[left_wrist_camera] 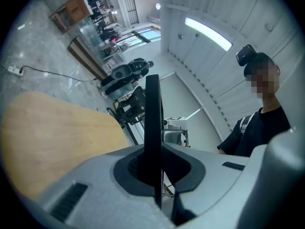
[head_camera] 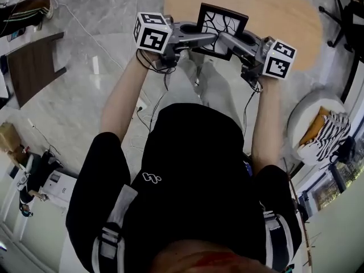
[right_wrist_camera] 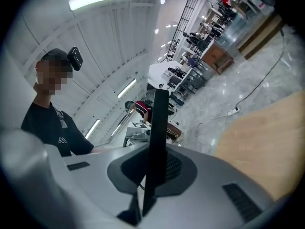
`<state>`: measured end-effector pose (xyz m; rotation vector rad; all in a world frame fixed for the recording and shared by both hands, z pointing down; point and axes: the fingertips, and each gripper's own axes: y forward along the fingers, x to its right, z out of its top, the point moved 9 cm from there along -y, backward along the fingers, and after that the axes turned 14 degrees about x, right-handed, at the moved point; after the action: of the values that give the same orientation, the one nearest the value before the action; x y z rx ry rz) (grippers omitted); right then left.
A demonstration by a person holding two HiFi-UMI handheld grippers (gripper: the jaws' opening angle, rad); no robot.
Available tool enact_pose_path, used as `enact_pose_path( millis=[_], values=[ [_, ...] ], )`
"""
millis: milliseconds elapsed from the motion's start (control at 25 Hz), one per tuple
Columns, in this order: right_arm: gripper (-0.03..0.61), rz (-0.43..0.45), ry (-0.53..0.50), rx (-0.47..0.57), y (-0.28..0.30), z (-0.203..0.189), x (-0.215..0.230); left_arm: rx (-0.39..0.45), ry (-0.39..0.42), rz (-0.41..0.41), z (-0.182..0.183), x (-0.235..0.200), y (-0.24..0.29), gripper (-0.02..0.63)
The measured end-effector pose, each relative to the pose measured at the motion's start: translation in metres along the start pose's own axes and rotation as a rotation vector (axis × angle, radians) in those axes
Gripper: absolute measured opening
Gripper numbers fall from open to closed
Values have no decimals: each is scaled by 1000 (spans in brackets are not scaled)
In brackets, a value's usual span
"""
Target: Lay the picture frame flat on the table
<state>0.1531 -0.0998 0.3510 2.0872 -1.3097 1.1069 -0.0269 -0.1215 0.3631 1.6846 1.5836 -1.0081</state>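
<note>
The job is barely begun. Closest to the person, the left tongs [head_camera: 209, 37] and the right tongs [head_camera: 226, 37] meet from opposite sides, each clenched on the picture frame [head_camera: 223, 19]. In the left gripper view the dark edge of the frame [left_wrist_camera: 152, 113] stands squeezed between the pads of the left tongs [left_wrist_camera: 155, 175]. The right gripper view shows the same grip by the right tongs [right_wrist_camera: 151, 175] on the frame [right_wrist_camera: 158, 128].

The frame is in the air between the two tongs, tilted, its patterned face toward the person, and touching nothing else. It hangs about over the near edge of the table [head_camera: 273, 10], whose wooden top spreads beyond the tongs. By my reckoning, what is left is to carry it forward over the wood, tip it flat, lower it and let go.

Nothing shows on the visible part of the table, so I judge the landing spot open. Below and nearer than the tongs is marble floor [head_camera: 102, 95] with loose cables and a power strip [left_wrist_camera: 13, 69], something to trip on rather than a barrier. To the right of the right tongs lies a striped cloth [head_camera: 331, 132] on a round white top [head_camera: 300, 117]. Well left of the left tongs is a dark wooden board [head_camera: 34, 67]. Far right, past the table, stands an office chair base [head_camera: 341, 16].
</note>
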Motion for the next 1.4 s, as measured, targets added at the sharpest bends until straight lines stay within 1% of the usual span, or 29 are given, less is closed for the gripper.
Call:
enact_pose_path(
  millis=[240,400,560,720,760,840,920,960,1000,1080,1120,1200,1240,1280,1360,1400],
  values=[
    [21,-36,101,14,-14,-33,51,-35,-65,34,-30,-49,8,20],
    [21,-75,176,22,-10,-71,94,-57,-127,56,-58,-96,-4,20],
    [21,-98,225,20,-15,-101,122,-68,-169,74,-85,-125,-8,23],
    [18,-91,270,-5,-22,-124,143,-64,-205,81,-112,-146,-10,30],
    [18,-83,286,-14,-18,-128,153,-59,-208,81,-114,-157,-13,32],
    [17,-73,310,-33,1,-131,181,-33,-205,97,-110,-188,-28,58],
    [17,-79,320,-39,17,-131,208,11,-210,141,-108,-217,-45,90],
    [17,-88,322,-37,19,-133,216,40,-215,176,-111,-225,-54,101],
    [17,-102,323,-34,18,-136,221,72,-218,222,-118,-228,-62,111],
    [17,-140,321,-44,12,-143,228,131,-217,339,-135,-228,-75,126],
    [17,-161,318,-58,10,-145,234,142,-214,400,-144,-228,-79,129],
    [17,-198,305,-91,13,-142,254,122,-206,496,-158,-233,-84,129],
    [17,-216,293,-108,19,-138,267,110,-203,526,-161,-236,-86,124],
    [17,-238,283,-124,27,-133,280,106,-204,542,-163,-238,-89,101],
    [17,-292,276,-147,44,-127,305,128,-224,554,-162,-242,-97,38],
    [17,-318,278,-153,52,-124,316,146,-237,554,-162,-243,-101,23]
  ],
)
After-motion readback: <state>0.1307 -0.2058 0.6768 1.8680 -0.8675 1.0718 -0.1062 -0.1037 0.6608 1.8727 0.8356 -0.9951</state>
